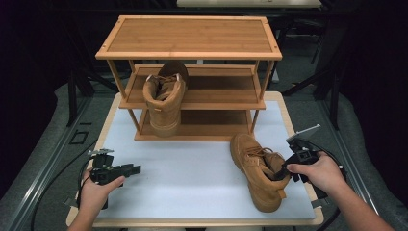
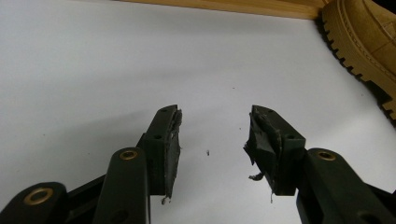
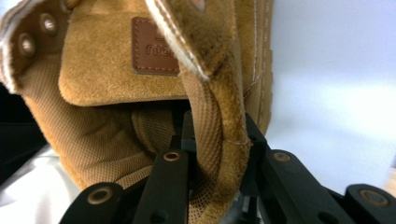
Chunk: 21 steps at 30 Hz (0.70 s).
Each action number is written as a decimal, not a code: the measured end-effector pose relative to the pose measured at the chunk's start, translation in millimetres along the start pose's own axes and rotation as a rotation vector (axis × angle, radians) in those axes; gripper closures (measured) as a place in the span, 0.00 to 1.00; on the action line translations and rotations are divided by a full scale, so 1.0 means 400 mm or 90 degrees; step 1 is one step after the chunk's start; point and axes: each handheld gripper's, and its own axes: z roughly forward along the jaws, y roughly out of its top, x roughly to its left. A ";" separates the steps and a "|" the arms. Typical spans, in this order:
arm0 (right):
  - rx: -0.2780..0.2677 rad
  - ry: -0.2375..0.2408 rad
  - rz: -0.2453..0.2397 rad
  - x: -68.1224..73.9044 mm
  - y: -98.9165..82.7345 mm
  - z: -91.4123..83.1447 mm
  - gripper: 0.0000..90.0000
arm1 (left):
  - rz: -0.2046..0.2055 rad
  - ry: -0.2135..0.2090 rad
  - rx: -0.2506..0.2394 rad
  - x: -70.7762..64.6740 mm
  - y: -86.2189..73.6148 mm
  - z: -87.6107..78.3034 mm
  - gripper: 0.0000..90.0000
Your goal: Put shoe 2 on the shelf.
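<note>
Right gripper (image 1: 285,169) clamps the near boot's (image 1: 255,168) collar on the desk (image 1: 192,163); left gripper (image 1: 133,169) rests wide, empty. Next, probably: lift toward the rack (image 1: 188,53).

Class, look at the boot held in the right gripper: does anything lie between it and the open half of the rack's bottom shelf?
Nothing visible does. Bare white tabletop separates the held boot from the shelf's open right part; the other boot stands at its left.
</note>
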 end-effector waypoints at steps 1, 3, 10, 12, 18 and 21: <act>-0.009 0.029 0.010 -0.002 -0.002 0.001 0.86 | -0.001 0.000 0.000 0.000 0.000 0.000 0.59; -0.017 0.078 0.020 -0.006 -0.008 -0.001 0.86 | -0.003 -0.002 0.000 0.000 0.000 0.000 0.59; -0.047 0.173 0.039 0.008 -0.025 -0.008 0.87 | -0.004 -0.002 0.000 0.000 -0.001 0.000 0.59; -0.054 0.184 0.042 0.020 -0.029 -0.017 0.87 | -0.005 -0.002 -0.002 0.000 -0.001 -0.001 0.59; -0.074 0.221 0.036 0.053 -0.046 -0.046 0.87 | -0.006 -0.003 -0.002 0.004 -0.002 -0.004 0.59; -0.084 0.233 0.020 0.075 -0.055 -0.069 0.87 | -0.011 -0.004 -0.005 0.003 -0.002 -0.005 0.59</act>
